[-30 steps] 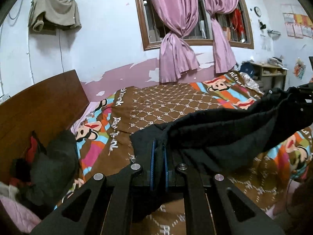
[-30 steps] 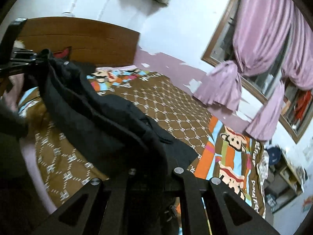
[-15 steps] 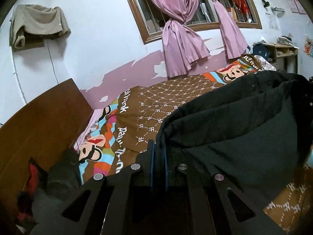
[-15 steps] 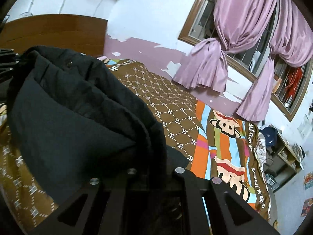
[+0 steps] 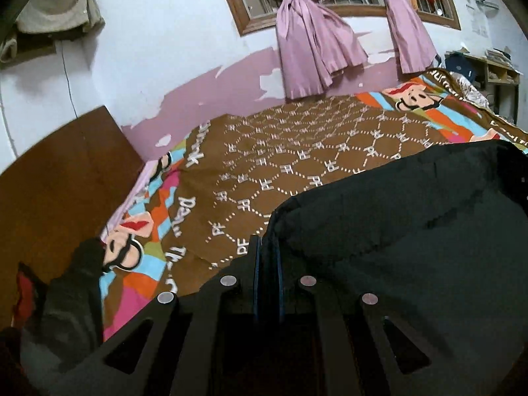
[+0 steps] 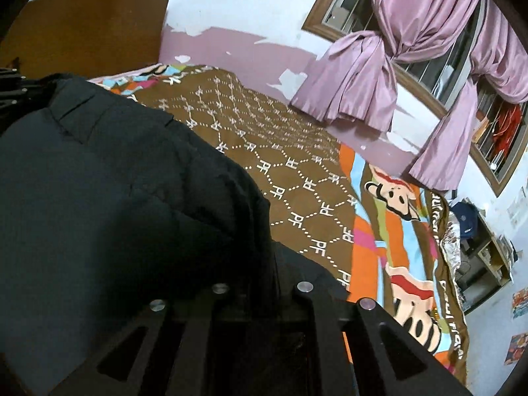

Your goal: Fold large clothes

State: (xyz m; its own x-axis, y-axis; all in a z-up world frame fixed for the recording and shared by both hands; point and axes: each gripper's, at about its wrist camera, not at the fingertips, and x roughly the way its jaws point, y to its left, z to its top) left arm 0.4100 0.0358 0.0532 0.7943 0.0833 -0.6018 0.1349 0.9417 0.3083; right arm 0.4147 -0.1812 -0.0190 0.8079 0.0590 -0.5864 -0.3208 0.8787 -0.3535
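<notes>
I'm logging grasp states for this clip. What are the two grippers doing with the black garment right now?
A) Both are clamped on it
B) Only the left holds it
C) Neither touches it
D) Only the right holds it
A: the left gripper and right gripper each have their fingers shut on the black garment, which spans between them above the bedspread.

1 black garment [image 5: 412, 231], 2 grippers: left gripper [image 5: 267, 264], right gripper [image 6: 264, 264]. 1 bed [image 5: 297, 165], 1 headboard [image 5: 59, 181], 2 pink curtains [image 5: 310, 46], 1 cloth on wall [image 5: 56, 10].

Bedspread [image 5: 297, 165] centre open, headboard [image 5: 59, 178] left — curtains [image 6: 356, 76] behind.
</notes>
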